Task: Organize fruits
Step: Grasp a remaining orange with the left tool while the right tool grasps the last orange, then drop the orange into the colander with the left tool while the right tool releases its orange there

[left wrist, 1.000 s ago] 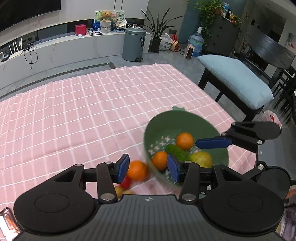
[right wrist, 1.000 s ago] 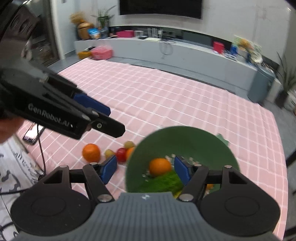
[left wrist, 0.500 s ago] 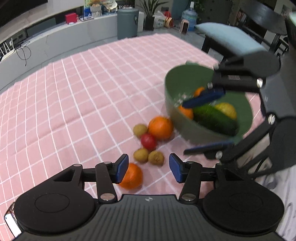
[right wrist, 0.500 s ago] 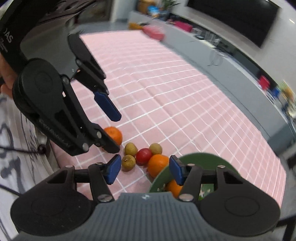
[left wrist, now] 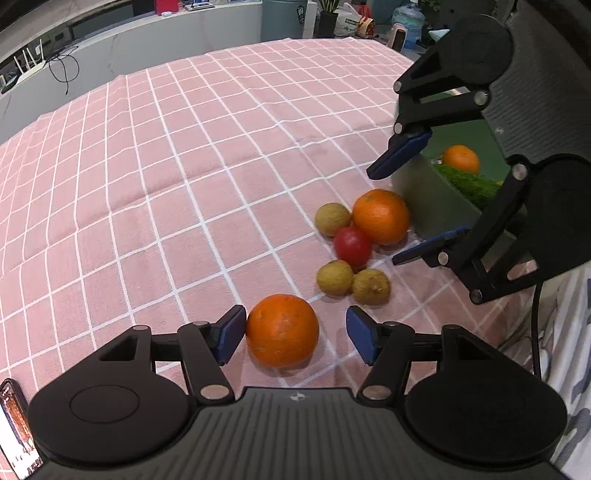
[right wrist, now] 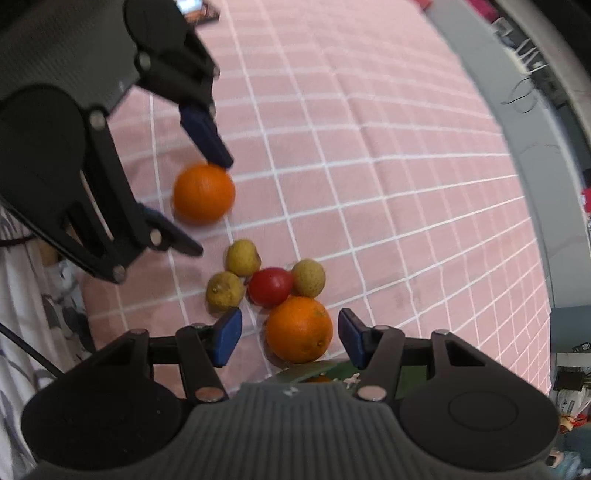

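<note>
On the pink checked cloth lie two oranges, a red tomato (left wrist: 352, 246) and three small yellow-brown fruits. My left gripper (left wrist: 295, 334) is open, with the near orange (left wrist: 282, 330) between its fingers, touching the left pad. My right gripper (right wrist: 290, 334) is open around the second orange (right wrist: 299, 329), which lies beside the green bowl (left wrist: 432, 195). The bowl holds an orange (left wrist: 460, 158) and a green cucumber (left wrist: 469, 182). The tomato (right wrist: 269, 287) and the small fruits (right wrist: 225, 291) lie between the two oranges.
A phone (left wrist: 14, 432) lies at the cloth's near left edge. Beyond the table stand a low white cabinet (left wrist: 110, 37), a grey bin (left wrist: 282, 16) and a water bottle (left wrist: 406, 18). The cloth stretches bare to the far side.
Both grippers have dropped closer to the loose fruit. The left now brackets the near orange; the right has swung from over the bowl to bracket the orange beside it.
</note>
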The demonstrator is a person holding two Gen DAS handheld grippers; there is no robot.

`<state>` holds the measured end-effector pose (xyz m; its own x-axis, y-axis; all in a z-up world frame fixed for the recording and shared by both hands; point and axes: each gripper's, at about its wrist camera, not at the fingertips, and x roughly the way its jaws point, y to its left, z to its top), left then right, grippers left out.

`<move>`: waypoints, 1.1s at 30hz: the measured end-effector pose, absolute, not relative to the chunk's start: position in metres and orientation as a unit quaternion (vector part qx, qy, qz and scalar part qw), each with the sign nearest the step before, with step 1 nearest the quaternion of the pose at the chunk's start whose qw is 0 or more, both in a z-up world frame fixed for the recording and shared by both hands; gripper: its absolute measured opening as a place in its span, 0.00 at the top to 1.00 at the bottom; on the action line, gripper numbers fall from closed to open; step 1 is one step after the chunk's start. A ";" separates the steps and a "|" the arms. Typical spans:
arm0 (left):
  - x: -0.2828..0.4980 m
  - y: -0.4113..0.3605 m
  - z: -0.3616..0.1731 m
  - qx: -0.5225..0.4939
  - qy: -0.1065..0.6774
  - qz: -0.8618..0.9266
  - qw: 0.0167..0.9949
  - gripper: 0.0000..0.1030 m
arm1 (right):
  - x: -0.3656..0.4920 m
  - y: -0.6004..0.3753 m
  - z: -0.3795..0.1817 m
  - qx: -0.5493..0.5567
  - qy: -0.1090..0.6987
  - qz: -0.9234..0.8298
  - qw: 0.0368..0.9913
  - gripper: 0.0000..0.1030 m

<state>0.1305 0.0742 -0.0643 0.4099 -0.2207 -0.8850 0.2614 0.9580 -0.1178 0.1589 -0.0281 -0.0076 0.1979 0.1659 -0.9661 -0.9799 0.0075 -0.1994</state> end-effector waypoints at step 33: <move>0.110 0.090 -0.013 -0.077 0.460 -0.069 0.882 0.57 | 0.147 -0.045 0.045 -0.445 0.370 0.452 0.678 0.61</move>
